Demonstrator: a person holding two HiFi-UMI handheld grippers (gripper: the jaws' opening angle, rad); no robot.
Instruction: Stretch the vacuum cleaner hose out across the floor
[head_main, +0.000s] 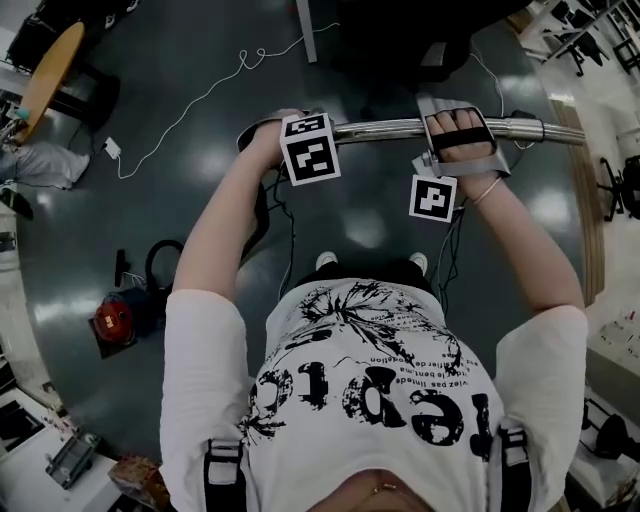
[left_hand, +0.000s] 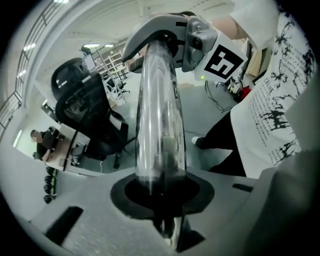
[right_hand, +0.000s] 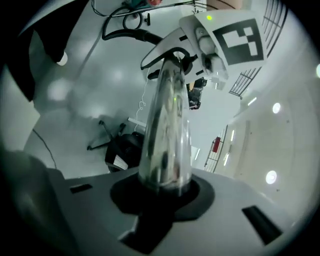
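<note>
A person's printed T-shirt (head_main: 370, 390) looms over the chrome wand (head_main: 400, 128), pinched by the left tool (left_hand: 162, 200) and the right tool (right_hand: 165, 192), the hose (head_main: 160, 255) looped near the floor's left edge, apparently ready for pulling away.

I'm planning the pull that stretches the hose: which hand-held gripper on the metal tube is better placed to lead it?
Probably left. The left hand-held gripper clamps the metal tube at the hose end, nearest the vacuum cleaner; the right hand-held gripper sits farther along.
</note>
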